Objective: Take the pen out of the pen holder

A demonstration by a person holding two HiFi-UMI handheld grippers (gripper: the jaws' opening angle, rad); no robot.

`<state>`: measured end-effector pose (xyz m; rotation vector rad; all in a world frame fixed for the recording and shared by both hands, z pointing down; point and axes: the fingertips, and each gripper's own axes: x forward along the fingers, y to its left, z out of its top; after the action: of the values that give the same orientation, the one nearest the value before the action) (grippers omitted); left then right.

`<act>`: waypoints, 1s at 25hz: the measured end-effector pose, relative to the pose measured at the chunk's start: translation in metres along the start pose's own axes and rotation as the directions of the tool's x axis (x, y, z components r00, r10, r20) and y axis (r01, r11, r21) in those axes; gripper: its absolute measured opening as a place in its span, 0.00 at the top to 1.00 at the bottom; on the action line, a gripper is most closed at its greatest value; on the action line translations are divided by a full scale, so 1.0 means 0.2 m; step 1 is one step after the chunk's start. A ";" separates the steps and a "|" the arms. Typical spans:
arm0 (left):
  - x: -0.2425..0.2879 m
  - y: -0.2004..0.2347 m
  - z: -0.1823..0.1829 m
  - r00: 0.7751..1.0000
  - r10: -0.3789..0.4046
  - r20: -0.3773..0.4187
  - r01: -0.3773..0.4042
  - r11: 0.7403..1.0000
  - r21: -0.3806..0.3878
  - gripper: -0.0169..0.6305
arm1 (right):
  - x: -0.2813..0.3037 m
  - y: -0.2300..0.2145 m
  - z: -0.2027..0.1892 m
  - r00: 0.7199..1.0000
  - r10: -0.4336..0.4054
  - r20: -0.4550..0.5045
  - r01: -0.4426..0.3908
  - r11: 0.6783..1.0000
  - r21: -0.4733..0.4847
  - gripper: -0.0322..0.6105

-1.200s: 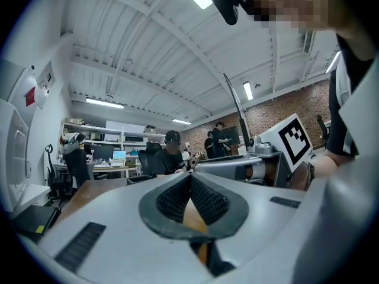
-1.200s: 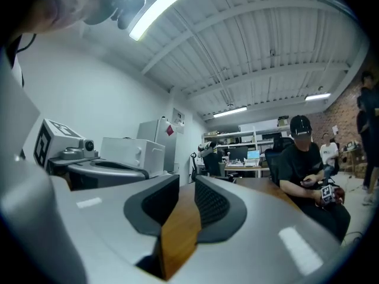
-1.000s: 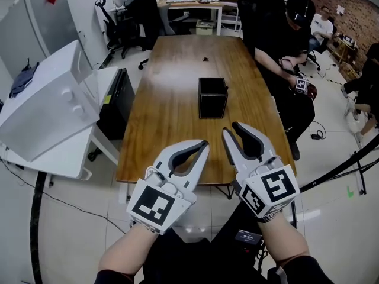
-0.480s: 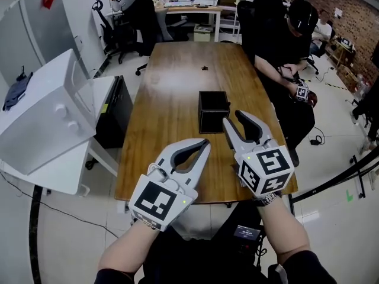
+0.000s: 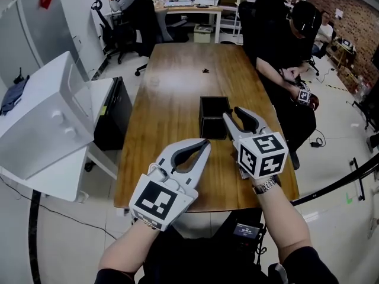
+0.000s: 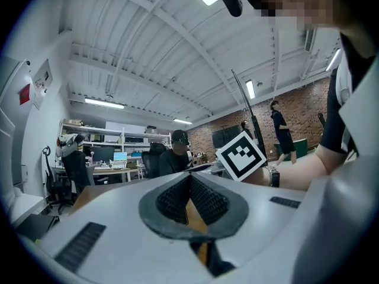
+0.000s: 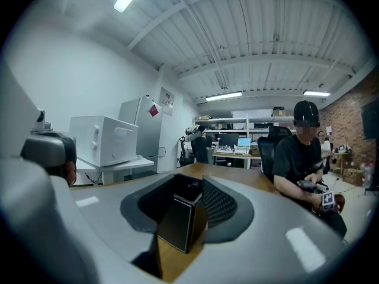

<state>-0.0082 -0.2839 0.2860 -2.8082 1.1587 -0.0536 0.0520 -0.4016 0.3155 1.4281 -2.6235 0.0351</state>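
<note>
A black square pen holder [image 5: 213, 116] stands upright in the middle of the long wooden table [image 5: 172, 108]. Its inside is dark and no pen shows in it. My right gripper [image 5: 232, 114] is level at the holder's right front corner with its jaws apart. In the right gripper view the pen holder [image 7: 177, 220] appears in the gap of the right gripper [image 7: 190, 180], just ahead of the tips. My left gripper [image 5: 204, 142] hangs nearer the table's front edge with its tips together and nothing in them. The left gripper [image 6: 189, 178] looks across the table.
A seated person [image 5: 284, 46] in black at the table's right side holds a marker cube [image 5: 302, 97]. A white box [image 5: 41, 120] sits on a white side table at the left, beside a black cabinet [image 5: 115, 105]. A small dark object [image 5: 205, 71] lies farther up the table.
My right gripper has moved forward to the pen holder and its jaws have spread wider. My left gripper has edged forward a little, still shut.
</note>
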 end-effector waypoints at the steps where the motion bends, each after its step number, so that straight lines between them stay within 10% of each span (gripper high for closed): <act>1: 0.01 0.00 0.00 1.000 0.000 -0.001 0.000 1.000 0.000 0.99 | 0.02 -0.01 -0.01 1.000 0.003 -0.008 -0.003 1.000 0.008 0.74; 12: 0.01 0.00 0.01 1.000 -0.001 0.008 0.001 1.000 0.031 0.99 | 0.06 -0.04 -0.03 1.000 0.024 -0.020 -0.023 0.998 0.055 0.86; 25: -0.09 -0.07 0.10 1.000 0.011 0.025 -0.012 0.999 0.037 0.99 | -0.19 0.06 0.32 0.984 -0.004 0.181 0.011 0.999 -0.040 0.86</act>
<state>-0.0088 -0.2600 0.2684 -2.7617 1.1561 -0.0390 0.0545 -0.3692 0.2472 1.4931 -2.7434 -0.1558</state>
